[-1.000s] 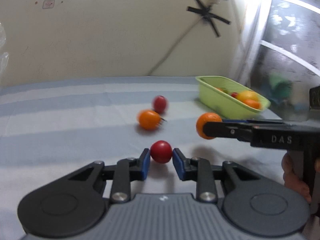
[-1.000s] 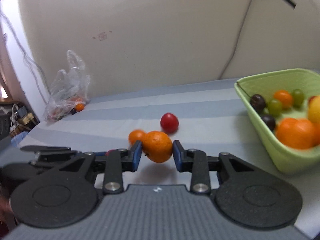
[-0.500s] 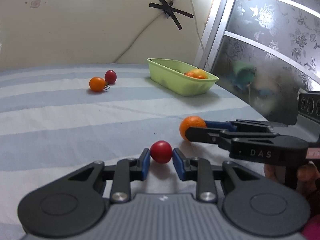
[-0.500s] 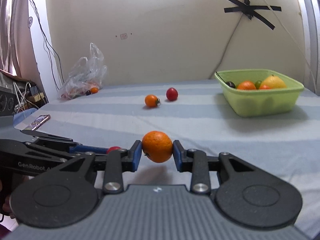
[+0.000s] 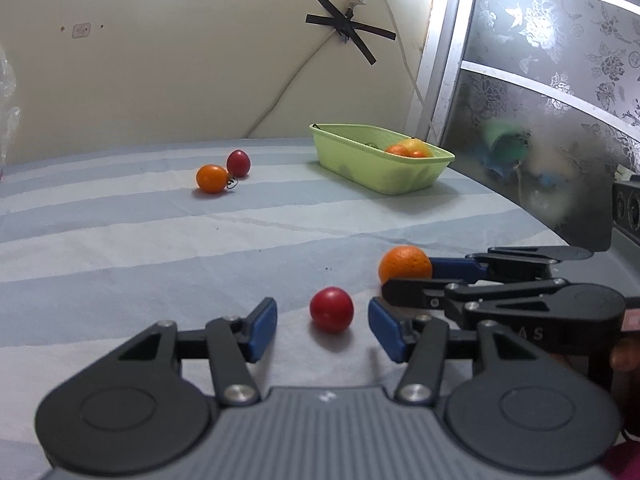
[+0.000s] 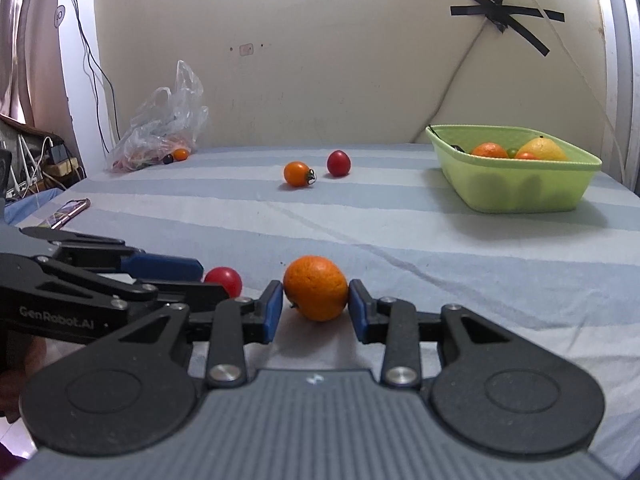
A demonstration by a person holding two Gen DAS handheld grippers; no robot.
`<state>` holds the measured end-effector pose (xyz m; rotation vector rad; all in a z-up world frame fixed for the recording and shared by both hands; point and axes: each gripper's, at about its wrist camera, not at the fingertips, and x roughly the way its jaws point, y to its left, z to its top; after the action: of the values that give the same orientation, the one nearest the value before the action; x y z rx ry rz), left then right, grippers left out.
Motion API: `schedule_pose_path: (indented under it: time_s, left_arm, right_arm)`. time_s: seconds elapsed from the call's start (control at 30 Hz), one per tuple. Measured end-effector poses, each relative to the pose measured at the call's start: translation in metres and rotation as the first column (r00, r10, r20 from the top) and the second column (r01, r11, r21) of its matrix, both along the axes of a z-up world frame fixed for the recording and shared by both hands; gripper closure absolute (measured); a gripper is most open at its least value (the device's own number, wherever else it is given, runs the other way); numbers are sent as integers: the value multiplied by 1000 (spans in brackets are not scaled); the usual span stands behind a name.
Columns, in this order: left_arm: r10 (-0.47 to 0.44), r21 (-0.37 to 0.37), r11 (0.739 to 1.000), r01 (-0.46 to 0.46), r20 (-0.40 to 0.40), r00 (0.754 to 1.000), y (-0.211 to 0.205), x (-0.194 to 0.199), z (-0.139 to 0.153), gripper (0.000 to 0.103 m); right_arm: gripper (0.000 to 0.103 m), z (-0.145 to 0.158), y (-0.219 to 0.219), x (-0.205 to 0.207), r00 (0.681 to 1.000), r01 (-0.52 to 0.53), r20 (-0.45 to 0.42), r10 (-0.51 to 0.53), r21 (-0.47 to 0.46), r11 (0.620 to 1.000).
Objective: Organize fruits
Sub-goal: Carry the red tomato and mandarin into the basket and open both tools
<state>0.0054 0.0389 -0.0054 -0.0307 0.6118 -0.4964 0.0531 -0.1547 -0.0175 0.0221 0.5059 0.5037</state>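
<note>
A small red fruit [image 5: 332,309] lies on the striped sheet between the fingers of my left gripper [image 5: 324,332], whose jaws are opening; both blue pads stand clear of it. To its right, an orange [image 6: 316,292] rests on the sheet between the pads of my right gripper [image 6: 316,314]. Those jaws are opening too, and only a thin gap shows on each side of the orange. The left wrist view has the right gripper [image 5: 410,278] around the orange [image 5: 405,266]. The right wrist view has the left gripper [image 6: 212,280] around the red fruit [image 6: 224,280].
A green basket [image 6: 520,188] with several fruits stands at the far right. An orange tomato [image 6: 297,174] and a red fruit [image 6: 339,163] lie mid-sheet. A plastic bag [image 6: 164,132] with fruit sits by the wall, and a phone [image 6: 66,212] lies at the left edge.
Both grippers drew back from the basket to the near part of the sheet. The left jaws let go of the red fruit, and the right jaws widened around the orange.
</note>
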Motion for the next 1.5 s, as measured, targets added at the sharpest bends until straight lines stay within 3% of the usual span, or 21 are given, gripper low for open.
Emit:
schedule_pose_path:
  time_s: [0.33, 0.4, 0.47, 0.5, 0.57, 0.67, 0.8, 0.93, 1.07, 1.2, 1.4, 1.43, 1.5]
  left_arm:
    - [-18, 27, 999, 18, -3, 1000, -9, 6, 3, 52]
    - [-34, 40, 999, 34, -7, 999, -13, 6, 2, 56]
    - [-45, 55, 997, 46, -11, 999, -16, 5, -1, 69]
    - [-41, 62, 997, 41, -4, 999, -17, 5, -1, 70]
    - [-41, 37, 998, 42, -15, 999, -16, 9, 1, 77]
    - [-64, -34, 997, 62, -45, 997, -15, 22, 7, 77]
    - [-100, -111, 989, 94, -43, 994, -23, 58, 27, 77]
    - [-147, -182, 973, 141, -21, 989, -43, 111, 55, 77]
    - [-196, -207, 960, 189, -13, 981, -76, 174, 74, 77]
    - [-217, -220, 955, 199, -63, 974, -110, 224, 71, 77]
    - [-200, -222, 960, 170, -119, 973, -129, 258, 54, 77]
    - [-194, -222, 961, 162, -131, 972, -131, 261, 52, 72]
    - [-177, -222, 965, 142, -147, 973, -131, 264, 47, 64]
  right_arm:
    - [60, -1, 1, 1, 1000, -29, -9, 29, -16, 999]
    - [61, -1, -1, 1, 999, -29, -12, 29, -16, 999]
    - [61, 0, -2, 0, 999, -35, -6, 34, -26, 999]
    - [65, 0, -1, -1, 999, -45, -2, 45, -40, 998]
    - [65, 1, 0, -4, 998, -60, 13, 61, -61, 996]
    - [66, 1, -5, -2, 998, -57, 20, 58, -51, 997]
    - [66, 10, -19, 11, 999, -15, 29, 15, 1, 1000]
    - [66, 29, -34, 28, 990, 71, 124, -71, 7, 997]
    - [66, 43, -46, 55, 958, 176, 229, -171, -1, 984]
    - [65, 46, -54, 94, 935, 255, 260, -240, -26, 967]
    - [64, 34, -53, 130, 926, 297, 276, -257, -112, 948]
    - [64, 32, -53, 133, 926, 301, 274, -260, -118, 946]
    - [51, 28, -56, 132, 925, 304, 272, -267, -102, 947]
